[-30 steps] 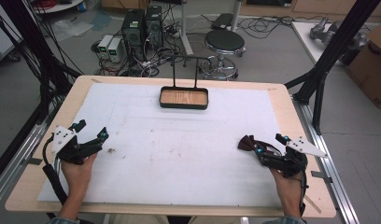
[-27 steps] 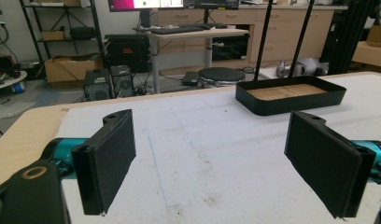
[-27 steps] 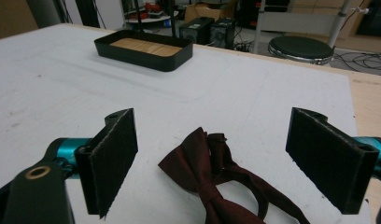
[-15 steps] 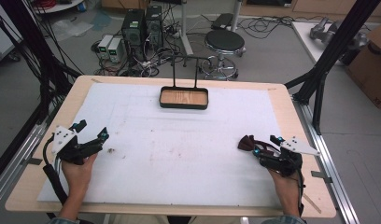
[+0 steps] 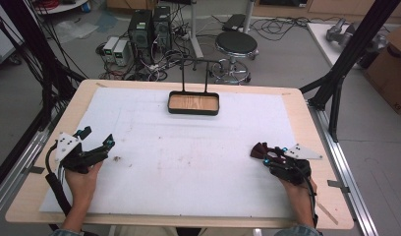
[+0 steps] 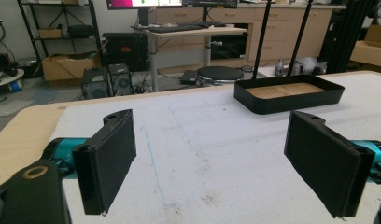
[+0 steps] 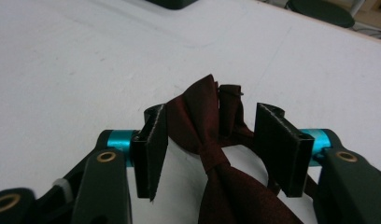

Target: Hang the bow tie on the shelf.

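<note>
On the white mat point(image 5: 188, 162) covering the table, the left gripper point(image 5: 98, 142) is resting at about 8 o'clock, its 2 jaws standing wide apart with bare mat between them, as the left gripper view point(image 6: 209, 158) is showing. The right gripper point(image 5: 260, 151) is sitting at about 4 o'clock. Its jaws are standing partly apart on either side of a dark red bow tie point(image 7: 216, 140), which is lying between them on the mat; I cannot tell whether the pads are pressing it. A black tray point(image 5: 193, 110) with a wooden floor is sitting at 12 o'clock, well apart from both grippers.
</note>
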